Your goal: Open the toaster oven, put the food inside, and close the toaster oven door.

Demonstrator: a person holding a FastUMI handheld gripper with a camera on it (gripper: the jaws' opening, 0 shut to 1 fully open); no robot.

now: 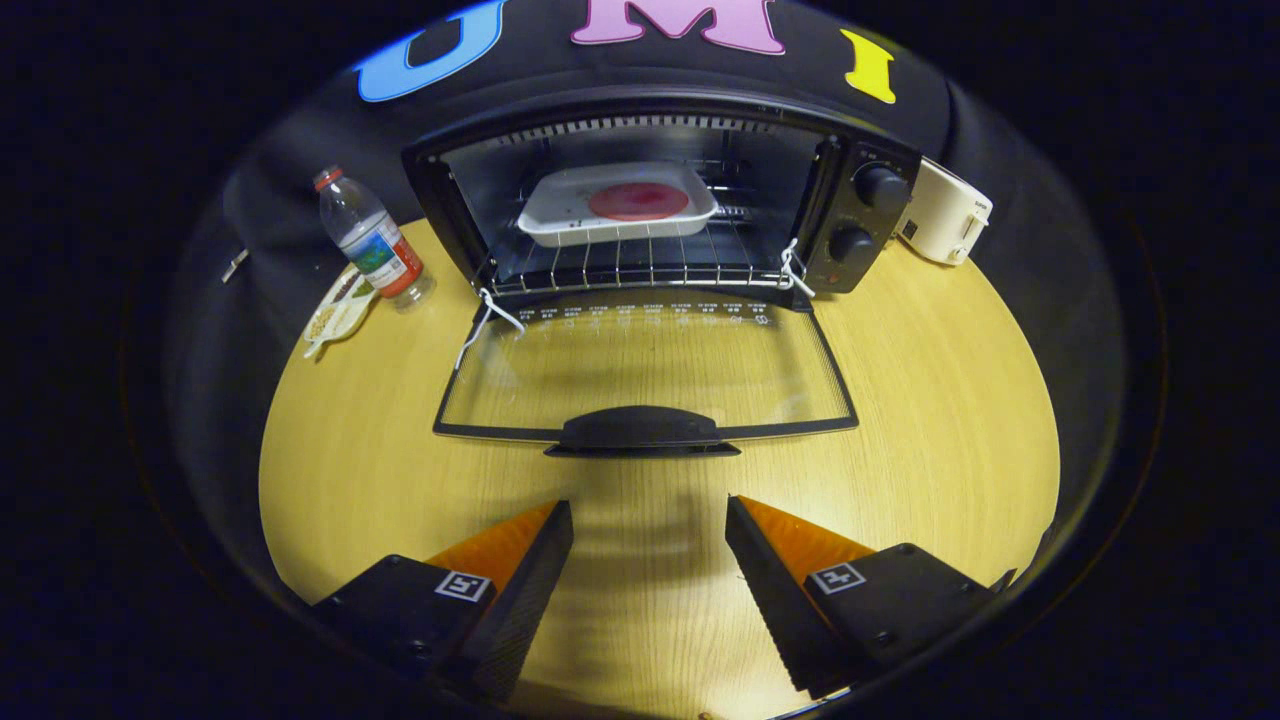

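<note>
Gripper hung over the wooden table, jaws spread wide with nothing between them, just bare tabletop. Fingers sat well short of the toaster oven, pointing right at it. Door dropped all the way down, glass panel lying flat toward the gripper, dark handle at its near edge, just ahead of the fingertips. Food, a red round thing, already inside on a white tray, resting on the wire rack. Two black knobs stacked on the oven's right side. White string looped at both door hinges. Off to the left, a plastic water bottle with a red cap standing upright, a small snack packet lying just beside it. Right of the oven, touching or nearly so, a white appliance — couldn't tell what exactly.
</note>
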